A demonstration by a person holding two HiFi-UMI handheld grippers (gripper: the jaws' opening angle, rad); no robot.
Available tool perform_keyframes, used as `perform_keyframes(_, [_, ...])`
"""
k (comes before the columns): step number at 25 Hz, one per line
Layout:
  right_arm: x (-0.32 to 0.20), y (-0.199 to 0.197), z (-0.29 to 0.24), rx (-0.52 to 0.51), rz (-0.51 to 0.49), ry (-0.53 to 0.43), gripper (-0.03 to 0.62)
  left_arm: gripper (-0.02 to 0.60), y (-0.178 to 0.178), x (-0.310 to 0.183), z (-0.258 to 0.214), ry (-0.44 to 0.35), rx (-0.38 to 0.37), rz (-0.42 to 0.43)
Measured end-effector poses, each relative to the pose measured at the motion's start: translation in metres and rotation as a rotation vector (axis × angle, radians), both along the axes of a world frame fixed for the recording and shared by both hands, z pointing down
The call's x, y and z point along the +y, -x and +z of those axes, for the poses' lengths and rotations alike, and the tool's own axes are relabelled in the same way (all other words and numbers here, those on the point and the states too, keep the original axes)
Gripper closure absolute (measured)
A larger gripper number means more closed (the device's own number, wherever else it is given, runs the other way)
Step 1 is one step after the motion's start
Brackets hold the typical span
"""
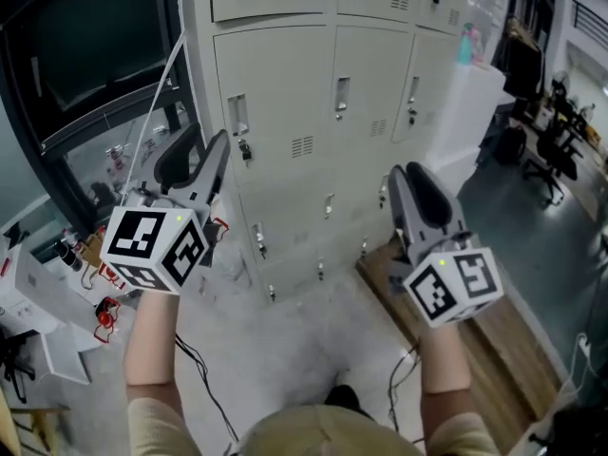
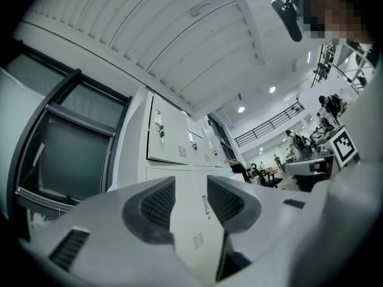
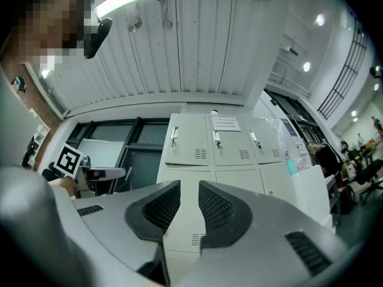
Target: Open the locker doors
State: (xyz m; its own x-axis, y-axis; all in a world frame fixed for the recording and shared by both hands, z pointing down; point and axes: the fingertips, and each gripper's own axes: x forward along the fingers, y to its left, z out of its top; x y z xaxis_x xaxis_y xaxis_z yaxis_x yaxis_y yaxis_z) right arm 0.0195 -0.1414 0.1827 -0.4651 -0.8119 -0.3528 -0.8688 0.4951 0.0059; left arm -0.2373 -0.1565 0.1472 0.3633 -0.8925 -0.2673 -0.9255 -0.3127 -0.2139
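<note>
**A:** Where are the lockers [image 1: 313, 112] from here?

**B:** Straight ahead, a pale grey bank several doors wide and stacked in rows. Every door I can see is shut flat against the frame. Each has a recessed handle [image 1: 238, 117] and a small vent, and keys hang from some of the locks.

**A:** And the left claw [image 1: 222, 142]?

**B:** It is held up in front of the left column and is not touching the lockers. In the left gripper view its jaws stand apart. Nothing sits between the ribbed pads [image 2: 157, 203], and a shut door shows through the gap.

**A:** What about the right claw [image 1: 403, 173]?

**B:** It is raised in front of the right side of the bank, well apart from the left one and also clear of the metal. In the right gripper view its jaws are parted by a narrower gap. They are empty too, with a door and its vent showing beyond.

**A:** Anything else nearby?

**B:** A dark window [image 1: 85, 55] is left of the lockers. A wooden platform [image 1: 494, 350] lies on the floor at their right foot. Black cables [image 1: 204, 388] trail over the grey floor, and some office chairs [image 1: 546, 155] stand far off to the right.
</note>
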Motion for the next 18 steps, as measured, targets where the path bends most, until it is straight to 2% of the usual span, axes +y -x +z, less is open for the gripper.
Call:
perform_keyframes(2, [-0.017, -0.011, -0.01, 0.021, -0.019, -0.021, 0.52, 0.434, -0.009, -0.017, -0.01, -0.003, 0.015, -0.023])
perform_keyframes(5, [-0.041, -0.031, -0.024, 0.019, -0.039, -0.051, 0.52, 0.433, -0.024, -0.04, -0.022, 0.004, -0.001, -0.058])
perform_keyframes(9, [-0.075, -0.046, -0.026, 0.023, -0.083, -0.045, 0.52, 0.433, -0.033, -0.062, -0.036, -0.001, -0.004, -0.113])
perform_keyframes(18, [-0.126, -0.045, -0.027, 0.065, -0.205, -0.08, 0.52, 0.433, -0.027, -0.083, -0.074, -0.05, -0.038, -0.311])
